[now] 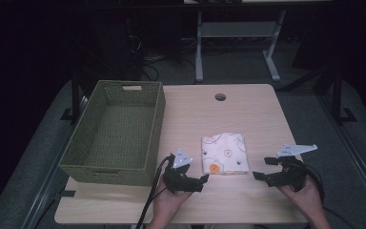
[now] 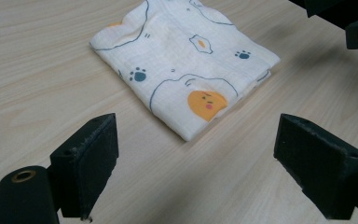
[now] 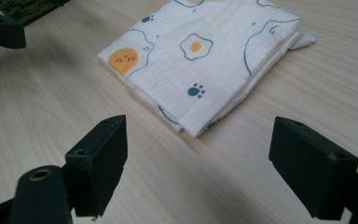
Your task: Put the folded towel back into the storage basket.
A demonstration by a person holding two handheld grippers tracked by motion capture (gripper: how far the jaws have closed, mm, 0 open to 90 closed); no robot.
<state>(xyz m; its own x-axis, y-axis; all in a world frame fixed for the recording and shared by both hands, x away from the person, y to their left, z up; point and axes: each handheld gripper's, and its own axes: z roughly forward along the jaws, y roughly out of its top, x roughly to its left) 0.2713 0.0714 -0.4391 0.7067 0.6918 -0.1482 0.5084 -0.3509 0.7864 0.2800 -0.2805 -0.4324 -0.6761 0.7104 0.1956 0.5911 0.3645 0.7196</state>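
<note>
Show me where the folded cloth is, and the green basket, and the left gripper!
folded cloth (image 1: 224, 152): high view, middle of its top.
green basket (image 1: 108, 168): high view, its near wall.
left gripper (image 1: 205, 180): high view, between its open jaws' tips.

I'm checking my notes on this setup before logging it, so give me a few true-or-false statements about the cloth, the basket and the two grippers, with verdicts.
1. The folded cloth lies on the table, outside the basket. True.
2. The left gripper is shut on a corner of the cloth. False: its jaws stand wide apart in the left gripper view, with the cloth lying untouched beyond them.
3. The right gripper is open, short of the cloth. True.
4. The basket stands to the right of the cloth in the high view. False: it stands to the cloth's left.
5. The cloth is plain white. False: it bears paw prints, fried eggs and orange faces.
</note>
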